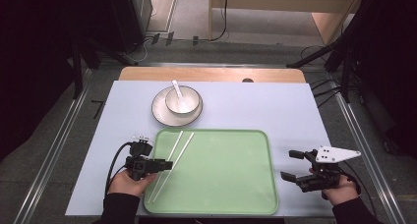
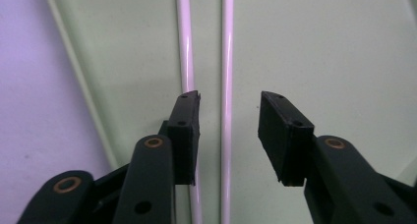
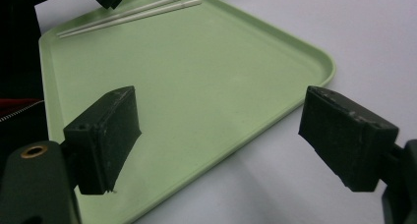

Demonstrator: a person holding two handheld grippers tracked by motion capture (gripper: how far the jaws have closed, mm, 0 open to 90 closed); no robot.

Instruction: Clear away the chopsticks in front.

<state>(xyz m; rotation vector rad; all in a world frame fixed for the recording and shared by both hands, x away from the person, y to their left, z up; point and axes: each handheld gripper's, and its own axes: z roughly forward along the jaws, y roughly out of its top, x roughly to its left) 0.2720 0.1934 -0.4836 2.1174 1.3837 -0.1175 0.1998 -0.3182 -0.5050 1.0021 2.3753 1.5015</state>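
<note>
Two white chopsticks point(image 1: 180, 144) lie side by side on the left part of a light green tray point(image 1: 226, 180). My left gripper point(image 1: 168, 165) hovers over them from the tray's left edge, open. In the left gripper view its jaws point(image 2: 230, 106) stand apart over the tray point(image 2: 319, 47); one chopstick point(image 2: 227, 47) runs between them untouched, and the other chopstick point(image 2: 184, 47) passes under the left jaw. My right gripper point(image 1: 286, 164) rests to the right of the tray, open wide with nothing between its jaws point(image 3: 219, 101). The right gripper view looks across the tray point(image 3: 196, 71) to the chopsticks point(image 3: 133, 13).
Beyond the tray, a white bowl point(image 1: 189, 102) with a white spoon point(image 1: 176, 89) in it stands on a plate point(image 1: 160, 112). A pale blue mat point(image 1: 295, 111) covers the table. Black stands and cables surround the table on the floor.
</note>
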